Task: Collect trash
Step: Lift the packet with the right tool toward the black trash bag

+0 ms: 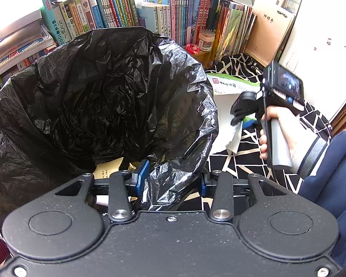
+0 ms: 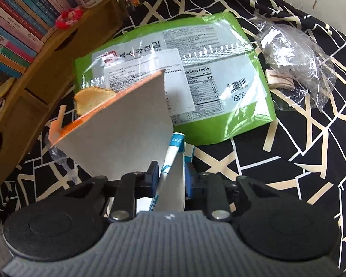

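The left claw (image 1: 170,180) is clamped on the rim of a black trash bag (image 1: 99,87), with a fold of the plastic pinched between its blue pads (image 1: 142,177). The bag stands open just ahead of this claw, and scraps of yellowish paper (image 1: 108,168) lie at its bottom, close in front of the left finger. Beyond the bag a row of books (image 1: 126,11) runs along a shelf.

To the right of the left claw, a hand (image 1: 276,133) holds the right claw (image 1: 236,115) pointed steeply down at a black cloth with pale lines (image 1: 242,152). A dark blue sleeve (image 1: 329,166) covers the arm behind it.

In the right wrist view, the right claw (image 2: 171,173) has its jaws drawn narrow around a flattened white and blue carton (image 2: 173,152). The carton stands up between the blue pads (image 2: 189,175), and the pads appear to press on its sides. Just to the left of the claw, a grey sheet of card with an orange edge (image 2: 117,133) leans upward, and a brownish peel (image 2: 92,99) sits near its upper edge. Ahead of the claw a green food packet with a white label (image 2: 177,78) lies flat on the cloth. Farther ahead and to the right lies a crumpled clear plastic bag (image 2: 297,69). A wooden shelf unit (image 2: 34,87) stands off to the left, with books on top of it.
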Demonstrator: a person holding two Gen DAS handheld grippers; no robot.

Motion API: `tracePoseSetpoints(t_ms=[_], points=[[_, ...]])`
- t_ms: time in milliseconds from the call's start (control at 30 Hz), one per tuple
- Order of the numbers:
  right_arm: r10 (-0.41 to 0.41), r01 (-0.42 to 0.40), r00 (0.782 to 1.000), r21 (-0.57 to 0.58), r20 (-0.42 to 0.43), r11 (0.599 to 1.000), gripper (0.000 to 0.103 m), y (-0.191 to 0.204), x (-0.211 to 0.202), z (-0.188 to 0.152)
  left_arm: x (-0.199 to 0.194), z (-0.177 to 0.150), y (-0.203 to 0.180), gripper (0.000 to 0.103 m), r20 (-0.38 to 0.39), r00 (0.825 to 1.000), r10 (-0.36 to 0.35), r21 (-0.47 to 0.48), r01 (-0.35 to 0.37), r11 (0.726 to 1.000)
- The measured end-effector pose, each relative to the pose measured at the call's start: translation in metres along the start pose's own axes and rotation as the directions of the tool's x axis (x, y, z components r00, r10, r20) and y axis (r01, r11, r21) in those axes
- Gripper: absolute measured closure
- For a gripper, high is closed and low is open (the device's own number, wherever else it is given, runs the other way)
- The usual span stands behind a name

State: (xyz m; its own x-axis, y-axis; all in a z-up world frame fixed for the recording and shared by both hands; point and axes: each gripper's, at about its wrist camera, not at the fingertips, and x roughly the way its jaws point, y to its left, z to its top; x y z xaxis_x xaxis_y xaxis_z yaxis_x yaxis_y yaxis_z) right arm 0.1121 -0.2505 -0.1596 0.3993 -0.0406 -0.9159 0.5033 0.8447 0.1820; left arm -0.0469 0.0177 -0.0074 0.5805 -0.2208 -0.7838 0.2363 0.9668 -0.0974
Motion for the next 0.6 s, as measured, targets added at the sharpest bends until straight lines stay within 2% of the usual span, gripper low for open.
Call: tracePoseSetpoints(t_ms=[200, 367, 500, 600], points=[[0.123, -0.123, 0.992, -0.013, 0.032, 0.992, 0.079, 0.010, -0.029, 0.008, 0.000, 0.000, 0.000, 0.064, 0.000, 1.000, 0.000, 0.000, 0.000, 1.000], [0.246, -0.245, 0.966, -0.026, 0.077, 0.969, 0.079, 0.025, -0.060, 0.016, 0.000, 0.000, -0.001, 0.064, 0.000, 1.000, 0.000, 0.000, 0.000, 1.000], [0.360, -0.357, 0.923, -0.045, 0.138, 0.933, 0.079, 0.032, -0.096, 0.022, 0.000, 0.000, -0.001, 0.064, 0.000, 1.000, 0.000, 0.000, 0.000, 1.000], [0.450, -0.443, 0.872, -0.080, 0.191, 0.893, 0.079, 0.037, -0.127, 0.025, 0.000, 0.000, -0.001, 0.064, 0.000, 1.000, 0.000, 0.000, 0.000, 1.000]])
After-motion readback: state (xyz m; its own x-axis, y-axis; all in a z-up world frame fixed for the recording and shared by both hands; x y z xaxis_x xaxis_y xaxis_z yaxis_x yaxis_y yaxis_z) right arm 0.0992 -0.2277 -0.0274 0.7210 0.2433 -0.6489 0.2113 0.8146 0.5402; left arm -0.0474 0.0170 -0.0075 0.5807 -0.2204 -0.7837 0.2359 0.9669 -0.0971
